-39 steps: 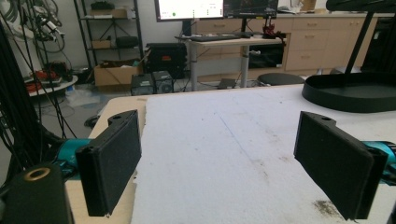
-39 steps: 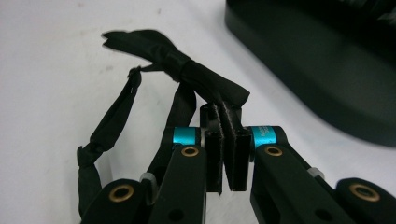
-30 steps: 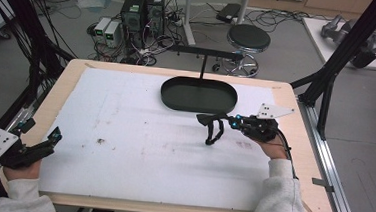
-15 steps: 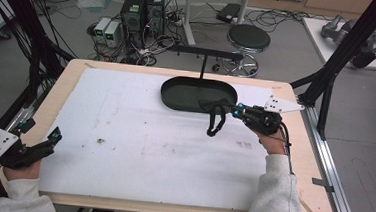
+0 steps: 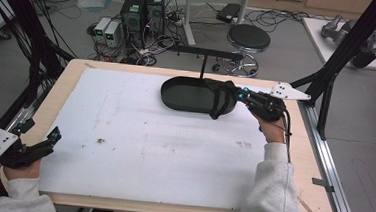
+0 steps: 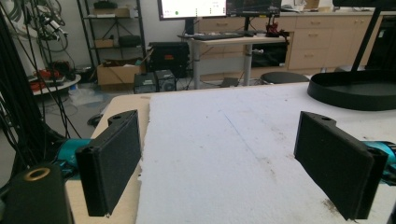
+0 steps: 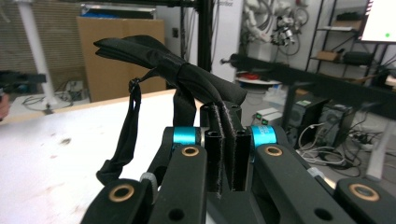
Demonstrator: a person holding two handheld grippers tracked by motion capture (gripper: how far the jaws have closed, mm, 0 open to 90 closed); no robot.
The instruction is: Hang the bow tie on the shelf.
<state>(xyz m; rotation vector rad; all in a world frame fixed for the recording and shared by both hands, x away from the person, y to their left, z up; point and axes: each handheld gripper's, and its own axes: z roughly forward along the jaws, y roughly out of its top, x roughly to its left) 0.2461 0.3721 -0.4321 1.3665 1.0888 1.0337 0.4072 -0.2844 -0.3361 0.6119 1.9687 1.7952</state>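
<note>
Wooden table (image 5: 317, 160), white foam sheet (image 5: 148, 143) on it, black oval tray (image 5: 187, 95) atop.

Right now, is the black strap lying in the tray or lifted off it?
Lifted: the right gripper pinches the black strap, which dangles over the tray.
</note>
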